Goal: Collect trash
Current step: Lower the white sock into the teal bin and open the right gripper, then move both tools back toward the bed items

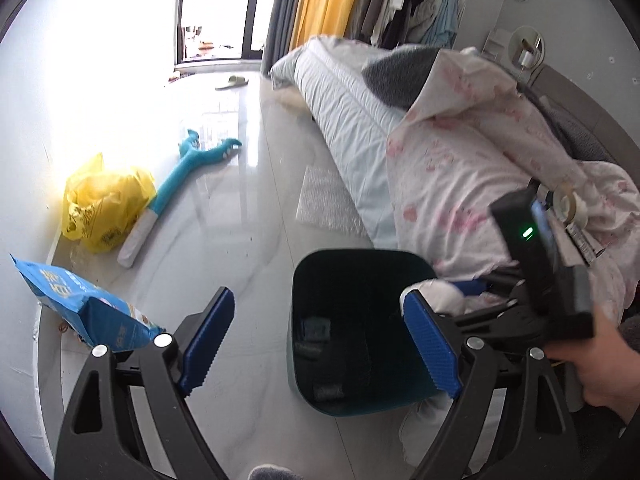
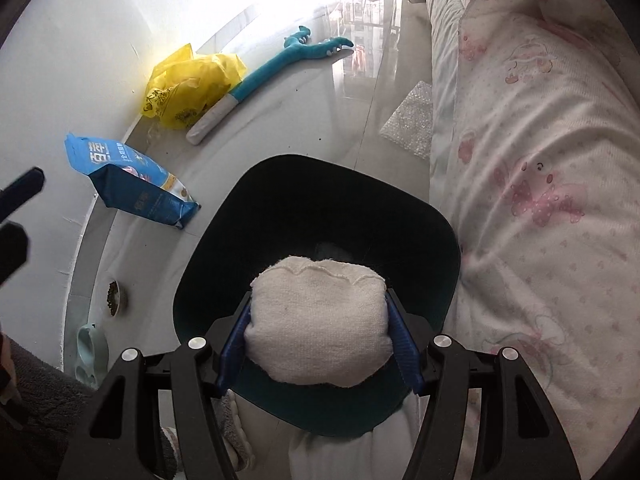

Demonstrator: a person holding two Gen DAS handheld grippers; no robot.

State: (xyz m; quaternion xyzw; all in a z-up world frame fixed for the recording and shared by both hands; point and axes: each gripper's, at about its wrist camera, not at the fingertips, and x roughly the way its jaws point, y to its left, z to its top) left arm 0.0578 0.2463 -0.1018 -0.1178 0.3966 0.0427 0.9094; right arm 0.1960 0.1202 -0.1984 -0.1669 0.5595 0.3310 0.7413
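Over the near rim of the dark bin (image 2: 320,216) on the floor, my right gripper (image 2: 318,330) holds a pale wad of cloth (image 2: 318,328), pinched from both sides by the blue pads. The wad hangs just above the bin's open mouth, on the side closest to me, so the drop is straight down; I judge that opening the jaws here lets it fall inside, though it sits close enough to the rim that it might catch there. Its long axis runs across the jaws, from pad to pad. It looks soft, cream-coloured and coarsely woven, bunched into a rounded lump with a frayed, scalloped top edge. My left gripper (image 1: 320,344) stands wide and empty, with the bin showing between its fingers. The right hand is clearly the nearer one to the bin's mouth.
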